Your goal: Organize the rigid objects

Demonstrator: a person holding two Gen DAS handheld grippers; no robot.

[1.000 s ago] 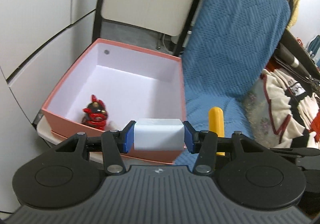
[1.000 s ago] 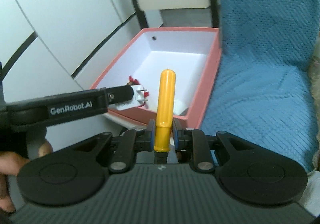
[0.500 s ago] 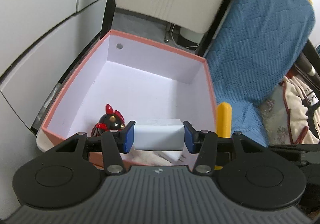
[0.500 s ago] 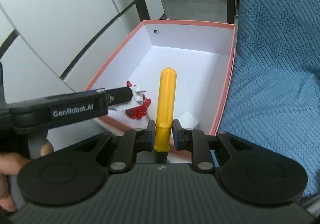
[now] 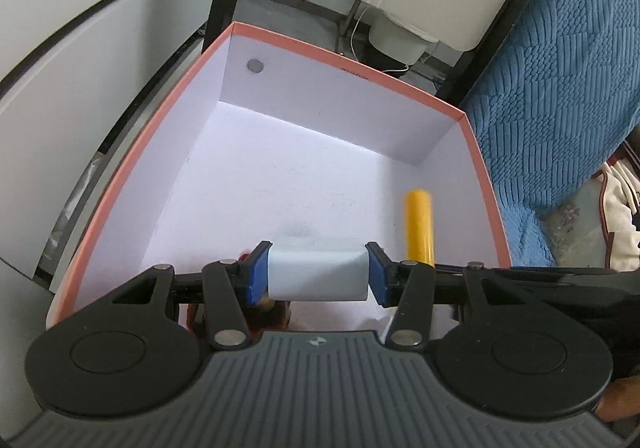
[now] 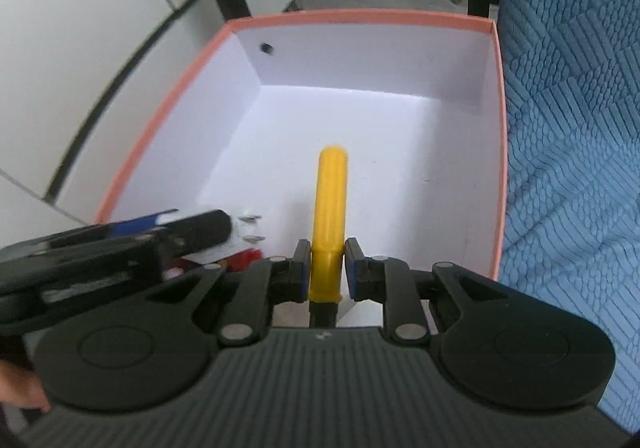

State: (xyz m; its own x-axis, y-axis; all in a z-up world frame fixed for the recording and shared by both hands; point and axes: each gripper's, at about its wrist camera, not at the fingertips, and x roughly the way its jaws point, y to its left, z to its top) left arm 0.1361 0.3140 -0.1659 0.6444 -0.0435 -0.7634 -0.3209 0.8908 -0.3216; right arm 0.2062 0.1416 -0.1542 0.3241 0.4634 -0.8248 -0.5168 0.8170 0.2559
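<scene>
- Left tongs (image 5: 318,275) clamp a white block (image 5: 318,274); right tongs (image 6: 327,268) pinch a yellow tube (image 6: 331,203) by its base.
- Both loads hang over the box (image 5: 352,71) interior (a red toy (image 6: 244,260) sits underneath).
- Lower near the floor, release clear of the toy.

Over the box (image 5: 476,163), the block (image 5: 318,274) sits left of the cylinder (image 5: 419,224), with the blanket (image 5: 560,95) to the right.

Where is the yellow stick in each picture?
Left wrist view: the yellow stick stands right of middle, beside the white block held by the left gripper.
Right wrist view: it is at the middle, clamped in the right gripper.
Shared landmark: the pink box with white inside.
</scene>
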